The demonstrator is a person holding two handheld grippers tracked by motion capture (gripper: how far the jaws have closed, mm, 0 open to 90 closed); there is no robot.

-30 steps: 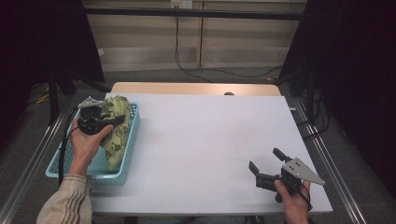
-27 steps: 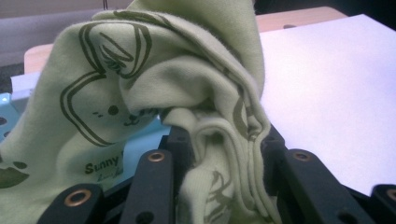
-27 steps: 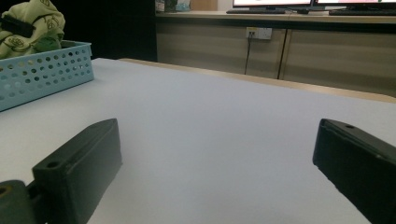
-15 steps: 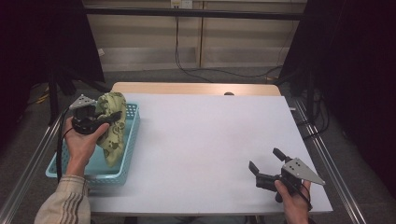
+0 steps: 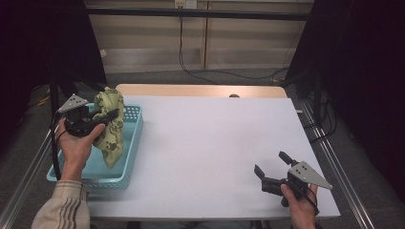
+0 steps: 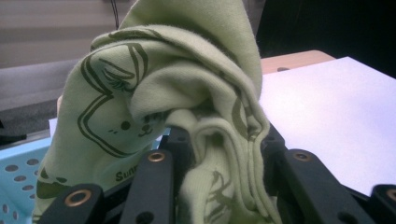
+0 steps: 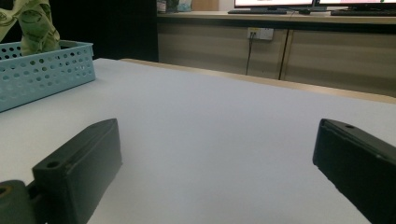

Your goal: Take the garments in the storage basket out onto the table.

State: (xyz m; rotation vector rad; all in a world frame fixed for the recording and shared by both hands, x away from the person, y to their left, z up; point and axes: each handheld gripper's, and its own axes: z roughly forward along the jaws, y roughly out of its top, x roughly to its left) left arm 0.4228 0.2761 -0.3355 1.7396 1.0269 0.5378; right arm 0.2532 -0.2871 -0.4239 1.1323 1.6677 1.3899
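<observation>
A light green cloth (image 5: 111, 129) printed with dark cartoon figures hangs over the turquoise basket (image 5: 131, 143) at the table's left edge. My left gripper (image 5: 106, 118) is shut on its upper part, with the lower end still dangling into the basket. In the left gripper view the bunched folds of the cloth (image 6: 187, 107) are squeezed between the two black jaws. My right gripper (image 5: 273, 165) rests low near the table's front right corner, open and with nothing in it. The right gripper view shows bare white table (image 7: 224, 135) between its jaws, with the cloth (image 7: 32, 23) and the basket (image 7: 42, 74) far off.
The white tabletop (image 5: 215, 143) spreads between the basket and the right hand. A wooden strip (image 5: 200, 90) runs along its far edge, with cables on the floor behind. Metal rails (image 5: 329, 157) border the table's right side.
My left hand has lifted the cloth higher out of the basket and drawn it slightly back toward the far side. The right hand and gripper have stayed put.
</observation>
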